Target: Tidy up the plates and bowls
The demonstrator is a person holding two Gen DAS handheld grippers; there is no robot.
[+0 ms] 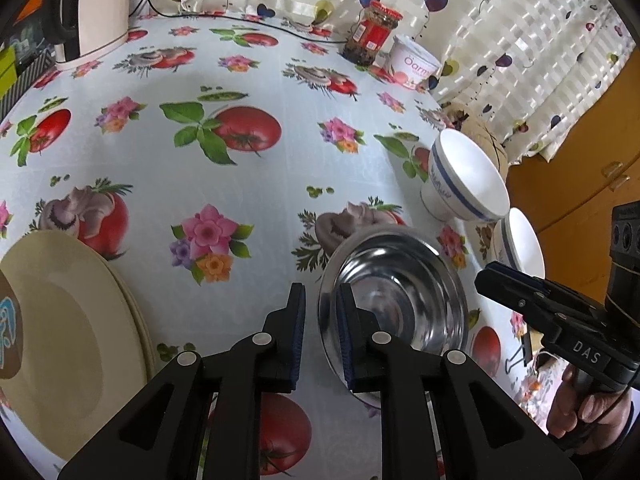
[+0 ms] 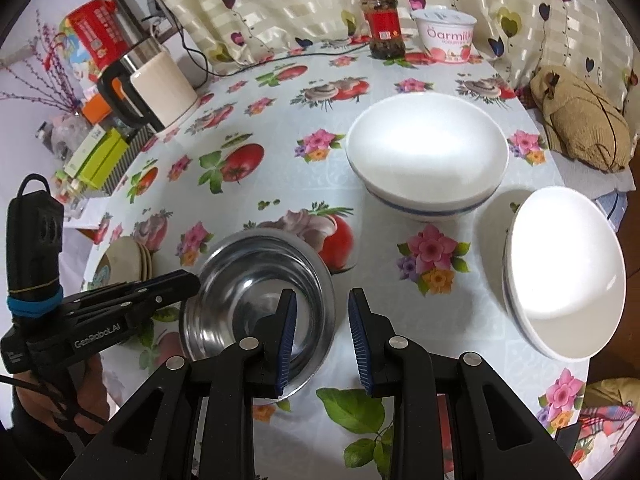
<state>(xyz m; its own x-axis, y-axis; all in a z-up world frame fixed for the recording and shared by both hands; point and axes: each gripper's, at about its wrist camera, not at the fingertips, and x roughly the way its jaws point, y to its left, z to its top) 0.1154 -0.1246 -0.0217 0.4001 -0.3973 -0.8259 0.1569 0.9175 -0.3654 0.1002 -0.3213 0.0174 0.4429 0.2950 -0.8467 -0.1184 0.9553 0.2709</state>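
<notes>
Left gripper [image 1: 320,320]: jaws parted astride steel bowl [image 1: 394,304] near rim, pads look clear
Right gripper [image 2: 322,340]: empty, part open, just right of bowl
Tip: back off straight, no rim snag

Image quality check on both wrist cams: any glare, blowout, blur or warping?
Left wrist: strong fisheye bend, dark vignette corners; steel bowl looks smeared with streaky reflections; tablecloth evenly lit and sharp. Right wrist: same warping; insides of the white bowls are blown out, detail lost; steel bowl mirrors the room; soft shadows only.
</notes>
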